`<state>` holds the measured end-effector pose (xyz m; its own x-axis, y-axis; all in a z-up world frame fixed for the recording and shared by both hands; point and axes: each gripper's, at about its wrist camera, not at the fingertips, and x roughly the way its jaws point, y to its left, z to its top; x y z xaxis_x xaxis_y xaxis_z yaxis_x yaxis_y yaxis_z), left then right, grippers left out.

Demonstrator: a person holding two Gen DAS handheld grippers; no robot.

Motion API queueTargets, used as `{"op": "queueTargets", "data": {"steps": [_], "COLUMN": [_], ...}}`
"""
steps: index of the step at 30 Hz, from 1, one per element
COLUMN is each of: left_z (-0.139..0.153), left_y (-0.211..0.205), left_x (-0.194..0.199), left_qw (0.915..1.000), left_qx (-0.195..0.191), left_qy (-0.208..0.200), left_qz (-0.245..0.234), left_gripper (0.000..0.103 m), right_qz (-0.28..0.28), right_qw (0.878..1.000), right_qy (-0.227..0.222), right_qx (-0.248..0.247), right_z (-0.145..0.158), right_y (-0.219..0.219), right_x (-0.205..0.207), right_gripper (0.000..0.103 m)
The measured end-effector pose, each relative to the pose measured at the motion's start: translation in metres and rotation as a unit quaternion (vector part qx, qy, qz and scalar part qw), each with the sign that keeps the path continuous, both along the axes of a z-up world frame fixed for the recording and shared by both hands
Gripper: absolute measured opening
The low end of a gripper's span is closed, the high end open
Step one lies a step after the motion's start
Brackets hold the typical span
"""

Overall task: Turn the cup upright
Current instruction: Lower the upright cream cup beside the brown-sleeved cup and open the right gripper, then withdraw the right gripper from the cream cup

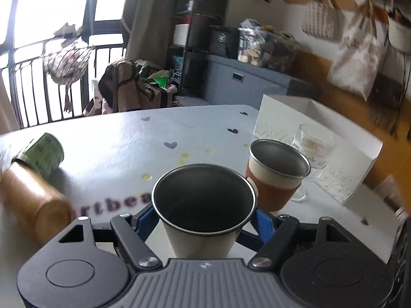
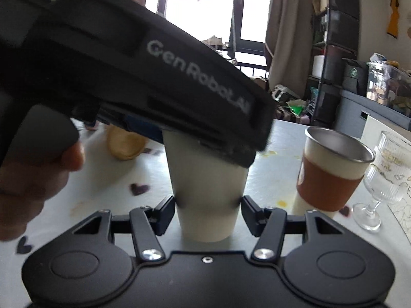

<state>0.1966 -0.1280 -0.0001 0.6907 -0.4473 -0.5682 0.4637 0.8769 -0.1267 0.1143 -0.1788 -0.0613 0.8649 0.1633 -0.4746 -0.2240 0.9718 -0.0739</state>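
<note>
The white cup [image 1: 204, 205] stands mouth up, centre-low in both views, its base seemingly on the worktop [image 1: 115, 151], so the flip looks done. The left claw [image 1: 204, 220] is clenched on the cup just under the rim, its blue fingers [image 1: 264, 224] pressing the wall. In the right wrist view the right claw [image 2: 208, 211] brackets the cup [image 2: 208, 195] lower down; its pads [image 2: 165, 211] sit right at the cup's sides with dark marks where they meet, so it seems to grip lightly, though I cannot tell for sure. The left claw's body crosses the upper left of that frame. A second cup [image 1: 277, 174] with a brown sleeve and a glass [image 1: 314, 148] stand at the right. By my reading, only letting go and backing off remain
</note>
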Motion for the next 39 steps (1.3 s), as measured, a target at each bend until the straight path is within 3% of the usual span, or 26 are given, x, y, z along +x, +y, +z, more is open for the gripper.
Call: {"op": "queueTargets", "data": {"steps": [6, 14, 18, 20, 26, 33, 39], "left_z": [-0.002, -0.006, -0.001, 0.004, 0.018, 0.029, 0.030], "left_y": [-0.021, -0.020, -0.015, -0.010, 0.013, 0.040, 0.061], "left_x": [0.023, 0.030, 0.024, 0.018, -0.013, -0.061, -0.097], "left_qw": [0.9997, 0.9997, 0.9996, 0.9998, 0.9994, 0.9959, 0.9898], "left_qx": [0.021, 0.000, -0.010, -0.011, -0.022, -0.006, 0.009], "left_qy": [-0.003, 0.021, 0.025, 0.015, -0.006, -0.047, -0.061], "left_qz": [-0.008, -0.009, -0.003, 0.003, 0.025, 0.078, 0.128], "left_gripper": [0.078, 0.082, 0.093, 0.095, 0.099, 0.102, 0.103], "right_qz": [-0.033, -0.041, -0.045, -0.050, -0.056, -0.068, -0.072], "right_qw": [0.999, 0.998, 0.997, 0.996, 0.997, 0.995, 0.995], "right_qy": [0.011, 0.012, 0.014, 0.006, 0.002, -0.009, -0.036], "right_qx": [0.034, 0.053, 0.062, 0.067, 0.061, 0.071, 0.061], "right_z": [-0.002, -0.006, 0.001, 0.007, 0.016, 0.035, 0.045], "right_y": [-0.015, -0.019, -0.029, -0.037, -0.044, -0.056, -0.057], "right_x": [0.028, 0.033, 0.041, 0.042, 0.017, -0.015, -0.052], "right_gripper": [0.057, 0.058, 0.062, 0.073, 0.077, 0.079, 0.088]}}
